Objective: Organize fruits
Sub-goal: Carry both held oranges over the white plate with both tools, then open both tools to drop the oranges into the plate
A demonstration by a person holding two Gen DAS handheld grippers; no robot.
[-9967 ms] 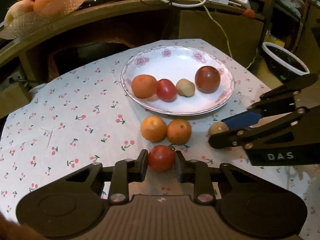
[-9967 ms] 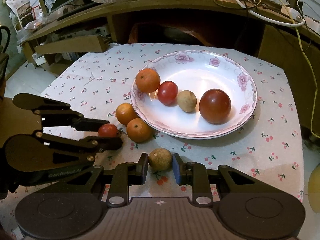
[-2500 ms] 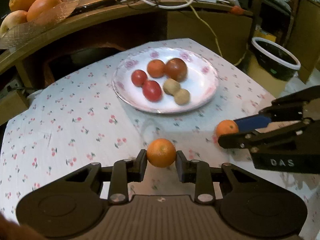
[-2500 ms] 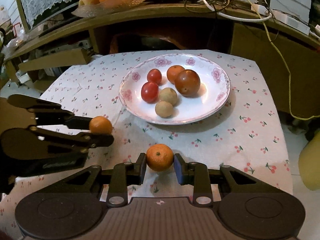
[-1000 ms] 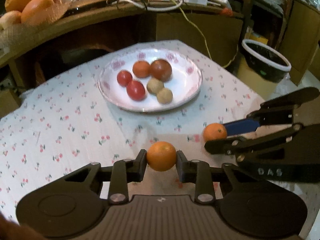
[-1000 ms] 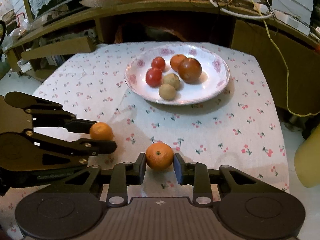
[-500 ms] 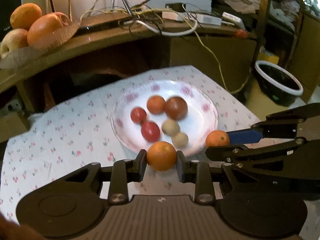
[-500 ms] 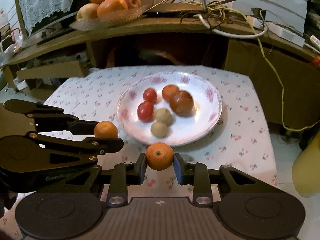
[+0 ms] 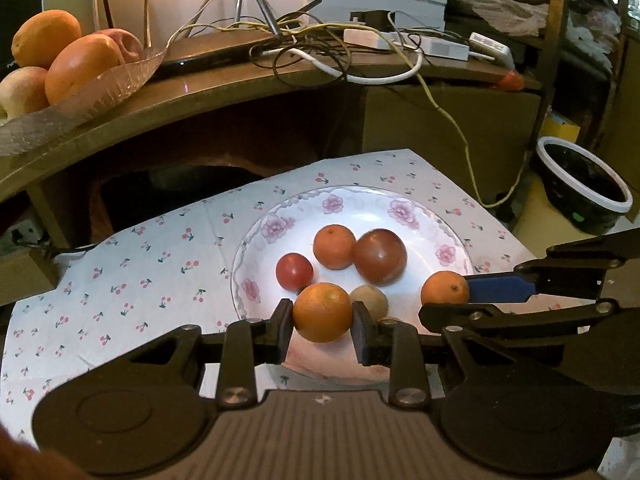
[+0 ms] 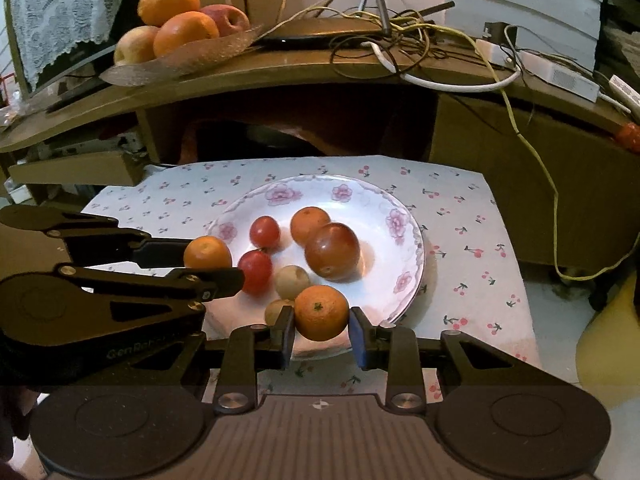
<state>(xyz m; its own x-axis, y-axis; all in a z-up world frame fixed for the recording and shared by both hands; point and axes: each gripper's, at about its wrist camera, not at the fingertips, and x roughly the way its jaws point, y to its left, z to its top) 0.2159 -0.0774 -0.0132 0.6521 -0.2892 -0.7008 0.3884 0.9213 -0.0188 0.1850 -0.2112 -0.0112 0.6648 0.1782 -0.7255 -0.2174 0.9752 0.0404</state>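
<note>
Both tools have come forward from the bare cloth and now hang over the near rim of the flowered plate (image 9: 280, 220). The left tool (image 9: 322, 324) is clamped on a round, dimpled orange (image 9: 322, 312); the right tool (image 10: 321, 332) is clamped on a smaller mandarin (image 10: 321, 312) with a green stem scar. Ahead of both tools, five fruits lie clustered on the plate.

The left gripper (image 9: 322, 324) grips an orange (image 9: 322, 312) (jaws closed on it) above the plate (image 9: 256, 252).
</note>
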